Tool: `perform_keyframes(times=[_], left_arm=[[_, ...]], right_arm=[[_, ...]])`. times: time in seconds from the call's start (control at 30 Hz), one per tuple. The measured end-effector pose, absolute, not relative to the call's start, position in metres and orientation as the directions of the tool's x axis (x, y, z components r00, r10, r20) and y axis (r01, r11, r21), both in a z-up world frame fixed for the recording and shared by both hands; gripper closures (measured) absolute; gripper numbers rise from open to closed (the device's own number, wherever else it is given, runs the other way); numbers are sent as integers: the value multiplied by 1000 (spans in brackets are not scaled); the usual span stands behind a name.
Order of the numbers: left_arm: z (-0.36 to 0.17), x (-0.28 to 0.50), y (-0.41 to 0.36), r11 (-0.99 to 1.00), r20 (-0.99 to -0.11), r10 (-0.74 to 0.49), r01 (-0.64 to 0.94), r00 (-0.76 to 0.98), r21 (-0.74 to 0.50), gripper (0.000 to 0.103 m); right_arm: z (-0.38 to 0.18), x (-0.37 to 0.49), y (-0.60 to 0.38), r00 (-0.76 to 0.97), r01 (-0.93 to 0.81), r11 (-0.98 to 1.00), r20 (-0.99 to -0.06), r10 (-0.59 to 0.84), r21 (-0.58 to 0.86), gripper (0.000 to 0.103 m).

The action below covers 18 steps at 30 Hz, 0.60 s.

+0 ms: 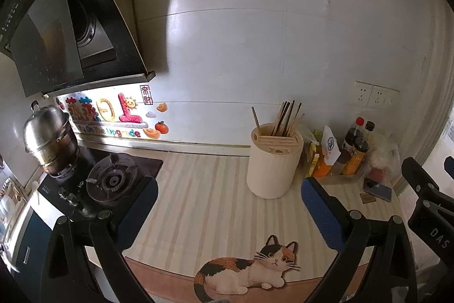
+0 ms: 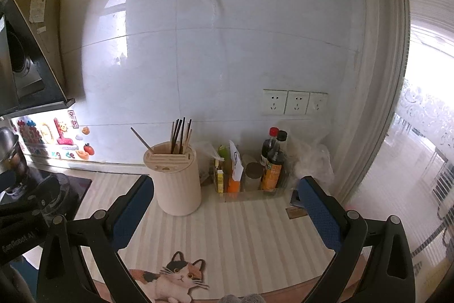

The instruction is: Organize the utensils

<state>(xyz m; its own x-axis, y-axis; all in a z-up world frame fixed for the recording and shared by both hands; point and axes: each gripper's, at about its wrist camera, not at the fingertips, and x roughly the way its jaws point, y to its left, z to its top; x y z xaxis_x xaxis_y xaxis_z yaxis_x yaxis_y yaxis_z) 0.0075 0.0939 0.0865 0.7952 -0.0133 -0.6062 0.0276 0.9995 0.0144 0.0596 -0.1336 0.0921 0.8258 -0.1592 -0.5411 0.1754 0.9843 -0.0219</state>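
A cream cylindrical utensil holder [image 1: 273, 163] stands upright on the striped counter, also in the right wrist view [image 2: 177, 179]. Several dark and wooden chopsticks [image 1: 288, 118] stand in it; one utensil leans apart to the left [image 2: 142, 140]. My left gripper [image 1: 229, 192] is open and empty, above the counter in front of the holder. My right gripper [image 2: 225, 196] is open and empty, with the holder just beyond its left finger [image 2: 133, 206]. The right gripper's body shows at the right edge of the left wrist view [image 1: 425, 189].
A gas hob [image 1: 110, 181] with a steel pot [image 1: 49, 135] lies left under a range hood [image 1: 56, 19]. Sauce bottles and packets [image 2: 255, 166] stand against the wall at right, a phone [image 1: 377, 188] beside them. A cat mat [image 1: 249, 271] covers the counter's front edge.
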Motion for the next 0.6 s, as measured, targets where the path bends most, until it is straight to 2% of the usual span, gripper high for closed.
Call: perform_keyframes(times=[0.6], left_arm=[[83,7,93,999,-605,-13,34,796,22,0]], right_arm=[[88,61,-136,822,172,985,-548,-154,-18,0]])
